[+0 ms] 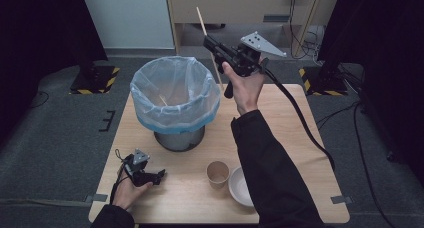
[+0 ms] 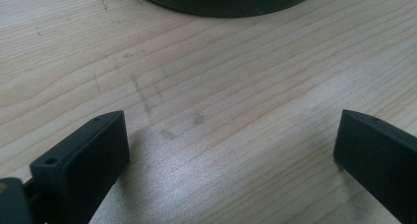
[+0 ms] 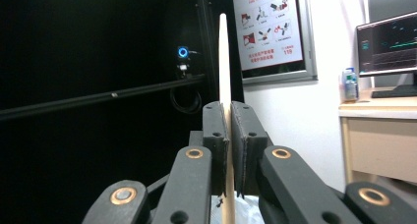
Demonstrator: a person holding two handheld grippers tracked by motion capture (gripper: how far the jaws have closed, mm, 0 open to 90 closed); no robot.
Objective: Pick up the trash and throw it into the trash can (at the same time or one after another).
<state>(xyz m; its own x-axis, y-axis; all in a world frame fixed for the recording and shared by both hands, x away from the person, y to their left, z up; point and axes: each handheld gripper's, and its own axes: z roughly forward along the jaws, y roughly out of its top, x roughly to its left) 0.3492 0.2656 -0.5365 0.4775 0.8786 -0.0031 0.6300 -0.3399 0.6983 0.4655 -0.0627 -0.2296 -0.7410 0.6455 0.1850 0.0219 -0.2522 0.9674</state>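
Down at six o'clock in the high view, the person's right sleeve crosses the table, with a paper cup and a white bowl just beside it. At seven o'clock the left gripper rests low on the wood. Centre stage stands a bin lined with a clear bag. Up at one o'clock, the right gripper is raised beside the bin's rim, clamped on a thin wooden stick that runs from twelve o'clock down past the bag's edge. Another stick lies inside the bag.

Over to the left gripper view: jaws spread wide at eight and four o'clock, bare wood between them, nothing held, the bin's dark base at twelve o'clock.

Right gripper view now: jaws pressed tight on the stick, which stands upright toward twelve o'clock, with a poster at one and a monitor at three.
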